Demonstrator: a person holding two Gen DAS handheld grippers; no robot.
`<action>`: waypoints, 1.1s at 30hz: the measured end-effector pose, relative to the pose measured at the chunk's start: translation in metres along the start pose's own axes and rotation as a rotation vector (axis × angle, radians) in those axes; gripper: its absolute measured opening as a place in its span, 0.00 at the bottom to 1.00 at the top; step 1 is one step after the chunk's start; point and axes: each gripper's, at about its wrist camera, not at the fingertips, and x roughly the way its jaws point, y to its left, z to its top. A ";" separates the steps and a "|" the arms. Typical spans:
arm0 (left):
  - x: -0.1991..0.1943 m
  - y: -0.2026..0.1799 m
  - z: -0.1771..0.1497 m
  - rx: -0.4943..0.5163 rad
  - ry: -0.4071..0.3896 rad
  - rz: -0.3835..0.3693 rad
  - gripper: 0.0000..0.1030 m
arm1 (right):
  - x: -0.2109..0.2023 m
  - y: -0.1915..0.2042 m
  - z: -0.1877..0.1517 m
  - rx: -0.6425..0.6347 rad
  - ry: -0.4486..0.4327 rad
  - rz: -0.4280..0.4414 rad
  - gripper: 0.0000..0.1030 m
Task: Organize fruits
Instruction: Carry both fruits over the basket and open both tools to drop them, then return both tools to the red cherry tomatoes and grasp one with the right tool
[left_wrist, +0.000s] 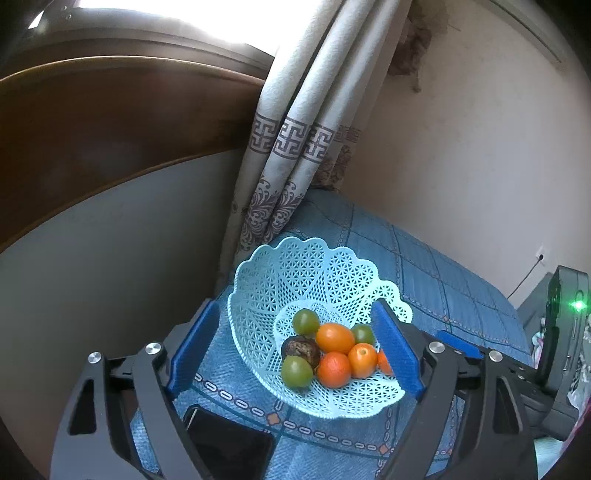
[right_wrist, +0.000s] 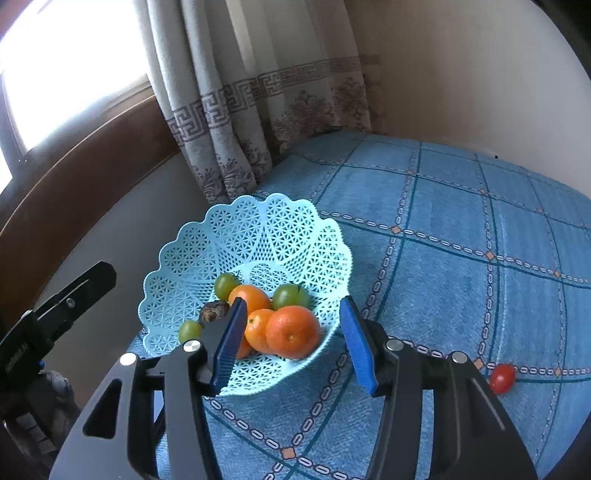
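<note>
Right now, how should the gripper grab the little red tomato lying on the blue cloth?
Probably from above with the right gripper, fingers closing across the red tomato's narrow middle. It lies alone on its side on the cloth, away from the basket, so nothing blocks either side.

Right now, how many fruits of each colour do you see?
Orange fruits: 4 (one partly hidden)
Green fruits: 3
Dark brown fruit: 1
Red fruit, on the cloth outside the basket: 1
Total: 9
</note>
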 end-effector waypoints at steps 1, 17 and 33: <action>0.000 -0.001 0.000 0.003 0.000 0.000 0.83 | -0.001 -0.001 -0.001 0.006 -0.002 -0.001 0.51; 0.004 -0.015 -0.005 0.027 0.018 -0.025 0.92 | -0.023 -0.049 -0.012 0.069 -0.009 -0.067 0.51; 0.010 -0.046 -0.019 0.108 0.049 -0.049 0.92 | -0.043 -0.121 -0.040 0.178 0.020 -0.129 0.51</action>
